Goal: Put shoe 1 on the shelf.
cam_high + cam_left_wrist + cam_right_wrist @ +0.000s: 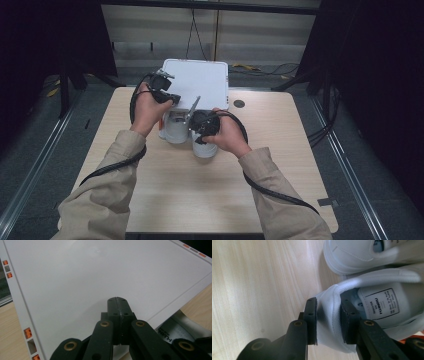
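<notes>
We see the right gripper (328,322) clamped on one white shoe's (372,315) heel collar (two shoes near the table's (165,200) far edge); the left gripper (120,312), closed empty, hovers over one white box (87,277).

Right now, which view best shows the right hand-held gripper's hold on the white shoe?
The right gripper view: the right hand-held gripper pinches the white shoe at its heel collar. The high view has the hand covering it; the left gripper view catches just a sliver of insole.

You have before you a light wooden table (165,195) with a small dark round cap (239,103) near its far edge (right side). Behind it, cables (280,70) lie on the grey floor (385,200).
</notes>
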The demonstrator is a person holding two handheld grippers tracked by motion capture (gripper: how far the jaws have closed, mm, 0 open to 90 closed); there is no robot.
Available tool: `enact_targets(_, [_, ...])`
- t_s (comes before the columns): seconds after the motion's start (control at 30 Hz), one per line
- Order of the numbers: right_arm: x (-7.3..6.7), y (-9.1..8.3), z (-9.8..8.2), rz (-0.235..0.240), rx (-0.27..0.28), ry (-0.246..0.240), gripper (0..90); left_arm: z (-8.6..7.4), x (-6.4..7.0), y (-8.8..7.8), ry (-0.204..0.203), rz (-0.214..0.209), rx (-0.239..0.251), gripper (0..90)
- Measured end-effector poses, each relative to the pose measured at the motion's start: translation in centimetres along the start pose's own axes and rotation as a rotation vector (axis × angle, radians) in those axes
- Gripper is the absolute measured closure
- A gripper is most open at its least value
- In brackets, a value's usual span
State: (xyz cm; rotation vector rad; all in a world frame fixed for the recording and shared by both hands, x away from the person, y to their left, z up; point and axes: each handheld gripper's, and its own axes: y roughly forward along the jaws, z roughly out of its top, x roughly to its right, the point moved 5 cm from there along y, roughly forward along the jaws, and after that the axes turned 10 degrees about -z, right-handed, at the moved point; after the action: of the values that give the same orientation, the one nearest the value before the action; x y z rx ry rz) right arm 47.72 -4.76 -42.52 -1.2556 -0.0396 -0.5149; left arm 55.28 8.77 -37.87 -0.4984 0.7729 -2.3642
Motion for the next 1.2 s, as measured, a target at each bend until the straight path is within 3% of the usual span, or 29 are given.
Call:
enact_targets(0.27, [0.5,0.4,0.0,0.007,0.025,0.068,69.5,0.0,0.0,0.0,0.003,0.003,-0.002,90.0])
enact_targets(0.3, [1.1,0.6,-0.1,-0.018,0.03,0.075,69.1,0.0,0.0,0.0,-0.001,0.002,0.0,90.0])
enact_targets(0.4, [1.5,0.6,-0.2,-0.014,0.032,0.099,68.3,0.0,0.1,0.0,-0.001,0.006,-0.001,90.0])
enact_targets(0.47, [1.5,0.3,-0.4,-0.031,0.041,0.102,67.1,0.1,0.1,0.0,0.002,0.012,-0.01,90.0])
enact_targets(0.57, [1.1,-0.3,-0.5,0.001,0.09,0.147,57.8,0.1,0.1,0.0,0.003,0.016,-0.015,90.0])
enact_targets(0.73, [0.5,-2.4,-0.6,-0.029,0.121,0.127,54.4,0.1,0.1,0.0,-0.002,0.016,-0.007,90.0])
enact_targets(0.8, [0.3,-2.8,-0.6,-0.028,0.13,0.118,56.9,0.1,0.2,0.0,-0.003,0.017,-0.006,90.0])
enact_targets(0.83, [-0.5,-3.7,-0.8,-0.031,0.125,0.099,66.1,0.1,0.2,0.0,0.002,0.021,-0.011,90.0])
enact_targets(0.9, [-1.0,-3.9,-1.3,-0.048,0.099,0.083,76.3,0.1,0.2,0.0,0.004,0.023,-0.015,90.0])
enact_targets(1.0, [-1.4,-3.1,-2.3,-0.063,0.066,0.076,88.6,0.1,0.2,0.1,0.004,0.025,-0.018,90.0])
enact_targets(1.2, [-1.4,-0.5,-3.5,-0.076,0.02,0.085,90.0,0.2,0.2,0.1,0.006,0.022,-0.017,90.0])
